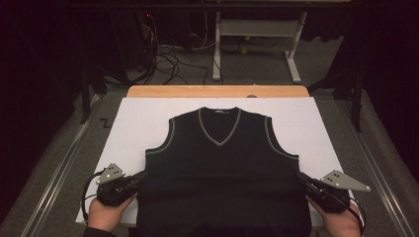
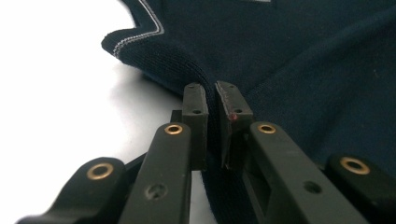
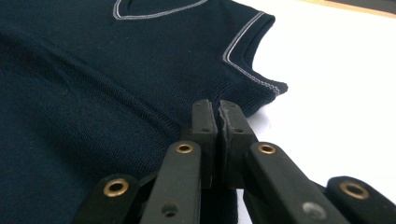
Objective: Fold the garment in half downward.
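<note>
Dark knit vest [image 1: 222,163]: left hand-held gripper [image 2: 212,100] and right hand-held gripper [image 3: 218,116] each pinch a side edge.

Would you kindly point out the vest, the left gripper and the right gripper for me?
vest [image 1: 222,163], high view, middle of its front.
left gripper [image 2: 211,100], left gripper view, between its fingertips, pinching the vest's side edge.
right gripper [image 3: 217,112], right gripper view, between its fingertips, pinching the other side edge.

No legible text anywhere; neck label on vest [image 1: 219,148] too small to read.
</note>
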A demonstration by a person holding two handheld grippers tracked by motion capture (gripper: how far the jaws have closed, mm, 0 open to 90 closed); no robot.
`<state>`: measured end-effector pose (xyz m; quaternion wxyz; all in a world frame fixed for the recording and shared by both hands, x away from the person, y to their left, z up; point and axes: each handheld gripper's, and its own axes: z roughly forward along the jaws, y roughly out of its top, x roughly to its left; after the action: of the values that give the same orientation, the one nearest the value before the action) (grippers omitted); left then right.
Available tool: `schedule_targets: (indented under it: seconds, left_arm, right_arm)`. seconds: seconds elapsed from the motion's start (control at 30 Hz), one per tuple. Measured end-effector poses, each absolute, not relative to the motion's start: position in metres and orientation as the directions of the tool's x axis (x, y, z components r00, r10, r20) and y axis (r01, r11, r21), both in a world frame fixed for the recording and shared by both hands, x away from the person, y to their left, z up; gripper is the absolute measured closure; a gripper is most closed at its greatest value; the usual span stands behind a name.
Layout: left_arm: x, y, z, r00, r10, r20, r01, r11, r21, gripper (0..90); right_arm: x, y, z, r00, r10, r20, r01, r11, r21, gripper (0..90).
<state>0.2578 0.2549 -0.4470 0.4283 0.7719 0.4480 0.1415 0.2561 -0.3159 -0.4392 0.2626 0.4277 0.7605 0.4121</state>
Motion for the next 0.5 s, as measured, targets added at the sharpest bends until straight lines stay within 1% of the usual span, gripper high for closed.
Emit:
schedule_targets:
  seconds: [0.33, 0.5]
  left_arm:
    - [0.243, 0.256, -0.455, 0.582, 0.794, -0.175, 0.596, -0.27, 0.756, 78.7]
    - [0.237, 0.257, -0.458, 0.586, 0.791, -0.178, 0.605, -0.28, 0.745, 78.6]
  right_arm:
    - [0.238, -0.319, -0.438, -0.511, 0.858, -0.052, 0.418, 0.302, 0.857, 87.4]
    - [0.229, -0.321, -0.439, -0.516, 0.855, -0.051, 0.425, 0.308, 0.851, 87.3]
